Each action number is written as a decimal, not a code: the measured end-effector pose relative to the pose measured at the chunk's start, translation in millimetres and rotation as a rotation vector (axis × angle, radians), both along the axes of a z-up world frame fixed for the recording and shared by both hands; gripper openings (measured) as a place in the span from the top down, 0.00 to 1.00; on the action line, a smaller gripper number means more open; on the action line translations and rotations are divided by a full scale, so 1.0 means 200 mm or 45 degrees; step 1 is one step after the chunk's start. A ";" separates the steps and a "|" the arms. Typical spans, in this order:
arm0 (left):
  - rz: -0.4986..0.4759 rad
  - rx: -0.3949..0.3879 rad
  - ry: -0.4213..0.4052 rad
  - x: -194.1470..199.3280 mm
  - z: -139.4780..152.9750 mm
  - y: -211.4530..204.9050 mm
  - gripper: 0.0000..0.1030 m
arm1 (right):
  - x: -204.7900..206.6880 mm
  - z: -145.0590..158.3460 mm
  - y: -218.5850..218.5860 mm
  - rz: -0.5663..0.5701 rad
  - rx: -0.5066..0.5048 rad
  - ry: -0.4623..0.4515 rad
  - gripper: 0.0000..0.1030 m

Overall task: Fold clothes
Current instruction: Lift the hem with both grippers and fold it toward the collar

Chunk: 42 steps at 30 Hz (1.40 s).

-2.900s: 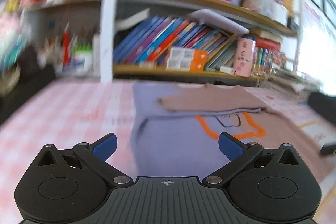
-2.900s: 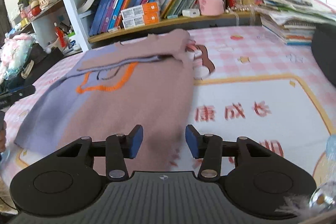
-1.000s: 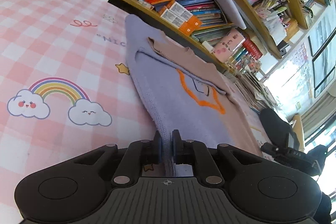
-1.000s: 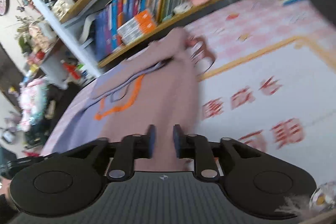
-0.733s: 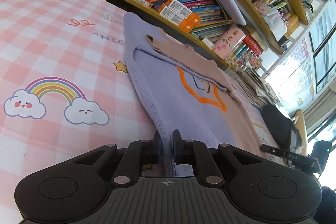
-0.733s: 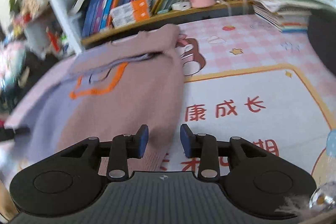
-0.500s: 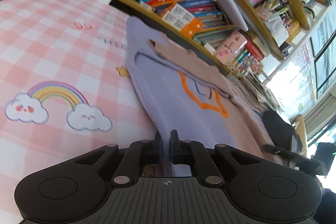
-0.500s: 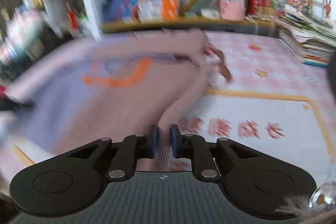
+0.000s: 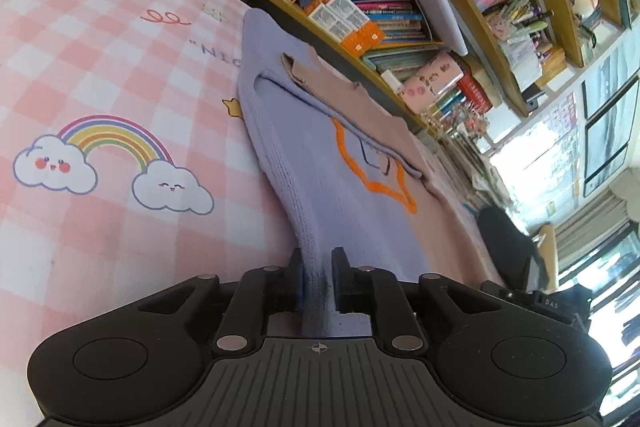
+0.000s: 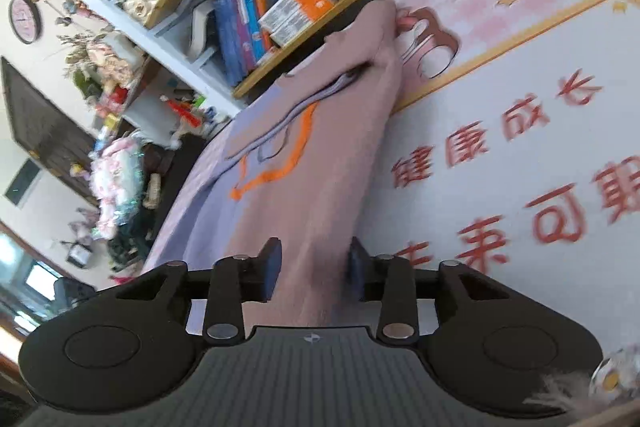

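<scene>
A lilac and dusty-pink knitted sweater with an orange outline (image 9: pixel 320 163) lies spread on the pink checked counter (image 9: pixel 100 67), stretching ahead of both tongs toward the wooden bookshelf (image 9: pixel 360 7). The left tongs (image 9: pixel 317 267) are parting, the lilac hem between them, seemingly still touching the pads. The right tongs (image 10: pixel 314 269) are parting around the pink hem, loosely; blur hides any contact.

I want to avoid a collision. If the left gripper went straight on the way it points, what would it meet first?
The left gripper already has the lilac and beige knitted sweater between its opening fingers, so it would push into that fabric first, probably bunching it toward the orange star outline. The wooden bookshelf lies well beyond.
</scene>
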<state>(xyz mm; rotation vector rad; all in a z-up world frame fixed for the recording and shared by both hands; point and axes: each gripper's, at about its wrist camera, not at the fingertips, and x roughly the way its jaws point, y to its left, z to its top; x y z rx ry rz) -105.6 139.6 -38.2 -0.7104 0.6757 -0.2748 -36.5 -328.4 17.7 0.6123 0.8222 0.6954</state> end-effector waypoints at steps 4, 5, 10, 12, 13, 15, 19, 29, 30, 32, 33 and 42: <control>0.023 -0.054 -0.016 0.02 -0.03 0.01 0.88 | 0.02 -0.01 0.03 0.017 0.014 -0.005 0.68; 0.025 -0.064 -0.021 0.02 -0.03 0.01 0.89 | 0.03 -0.01 0.03 0.017 0.008 -0.002 0.77; 0.017 -0.076 -0.020 -0.02 -0.05 0.02 0.95 | -0.03 -0.04 0.00 0.018 0.013 0.028 0.93; 0.010 -0.093 -0.015 -0.06 -0.05 0.03 0.95 | -0.08 -0.05 -0.02 0.044 0.036 0.045 0.93; 0.009 -0.106 -0.011 -0.09 -0.05 0.04 0.95 | -0.11 -0.05 -0.03 0.056 0.051 0.056 0.93; 0.008 -0.135 -0.011 -0.17 -0.05 0.05 0.95 | -0.17 -0.05 -0.07 0.067 0.106 0.080 0.93; 0.008 -0.265 -0.122 -0.32 -0.01 0.08 0.95 | -0.30 -0.01 -0.15 0.083 0.299 0.052 0.93; 0.035 -0.807 -0.585 -0.02 0.10 0.14 0.95 | -0.03 0.14 -0.12 -0.084 0.909 -0.282 0.92; 0.053 -0.811 -0.597 0.04 0.12 0.15 0.95 | 0.03 0.14 -0.11 -0.137 0.942 -0.274 0.92; 0.088 -0.799 -0.600 0.17 0.16 0.18 0.95 | 0.16 0.12 -0.09 -0.212 0.960 -0.248 0.92; 0.104 -0.787 -0.591 0.23 0.17 0.19 0.94 | 0.23 0.12 -0.08 -0.238 0.958 -0.227 0.92; 0.301 -0.672 -0.326 0.61 -0.01 0.29 0.91 | 0.66 -0.02 -0.01 -0.435 0.742 -0.066 0.92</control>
